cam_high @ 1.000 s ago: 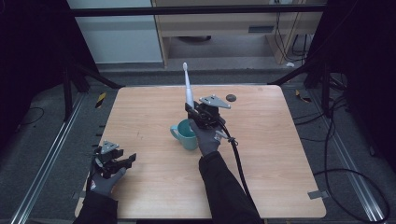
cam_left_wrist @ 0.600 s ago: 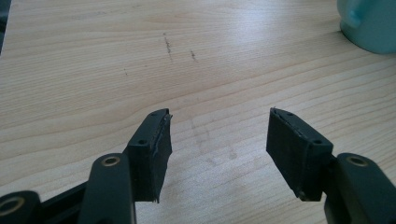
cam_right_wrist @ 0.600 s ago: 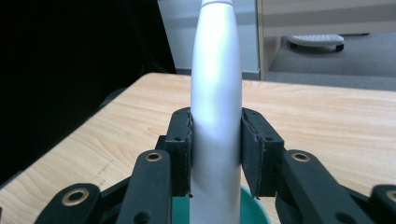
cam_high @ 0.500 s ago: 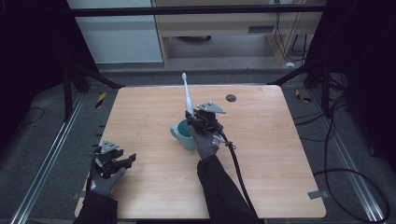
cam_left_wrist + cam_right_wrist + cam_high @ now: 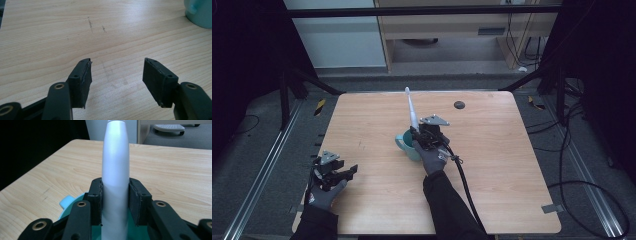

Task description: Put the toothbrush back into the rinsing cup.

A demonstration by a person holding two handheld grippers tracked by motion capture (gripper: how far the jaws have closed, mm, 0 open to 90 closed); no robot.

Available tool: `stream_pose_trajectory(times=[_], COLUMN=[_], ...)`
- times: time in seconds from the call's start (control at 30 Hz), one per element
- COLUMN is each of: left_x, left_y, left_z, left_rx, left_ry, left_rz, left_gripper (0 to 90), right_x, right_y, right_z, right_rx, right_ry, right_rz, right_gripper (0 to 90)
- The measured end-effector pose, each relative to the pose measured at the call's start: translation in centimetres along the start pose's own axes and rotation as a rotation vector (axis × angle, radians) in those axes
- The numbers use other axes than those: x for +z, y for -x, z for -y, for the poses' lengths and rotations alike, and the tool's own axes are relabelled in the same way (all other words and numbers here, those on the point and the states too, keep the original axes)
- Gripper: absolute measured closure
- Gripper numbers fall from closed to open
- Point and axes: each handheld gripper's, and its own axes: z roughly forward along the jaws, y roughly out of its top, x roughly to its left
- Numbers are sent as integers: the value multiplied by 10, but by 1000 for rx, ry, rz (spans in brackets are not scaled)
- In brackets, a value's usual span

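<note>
A teal mug (image 5: 408, 145) stands near the middle of the wooden table (image 5: 492, 165). My right gripper (image 5: 418, 134) hovers just over the mug, shut on a long white utensil handle (image 5: 411, 109) that slants up and away. In the right gripper view the white handle (image 5: 115, 177) is pinched between the two black jaws, with the mug's teal rim (image 5: 67, 203) below. My left gripper (image 5: 347, 172) rests low at the table's front left, open and empty. The left gripper view shows its gripper (image 5: 116, 80) over bare wood, with the mug (image 5: 200, 13) at the top right.
A small dark round object (image 5: 459, 105) lies near the table's far edge. A black cable (image 5: 464, 180) trails from the right gripper toward the front edge. Dark floor, metal rails and a cabinet surround the table.
The right gripper with the white handle has shifted slightly left and nearer over the mug. The left gripper has stayed where it was.
</note>
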Motion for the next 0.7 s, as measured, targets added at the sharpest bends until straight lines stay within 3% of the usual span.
stream_pose_trajectory(times=[0.43,0.57,0.7], left_x=[1,1,1], left_y=[1,1,1], left_z=[0,0,0], left_rx=[5,6,5], left_ry=[-6,-8,-8], left_rz=[2,2,2], left_gripper=[391,390,390], right_x=[-1,-5,-18], right_y=[1,2,5], right_z=[2,1,-3], right_rx=[-14,-8,-14], right_ry=[-59,-47,-28], right_rz=[-5,-19,-34], right_gripper=[651,643,577])
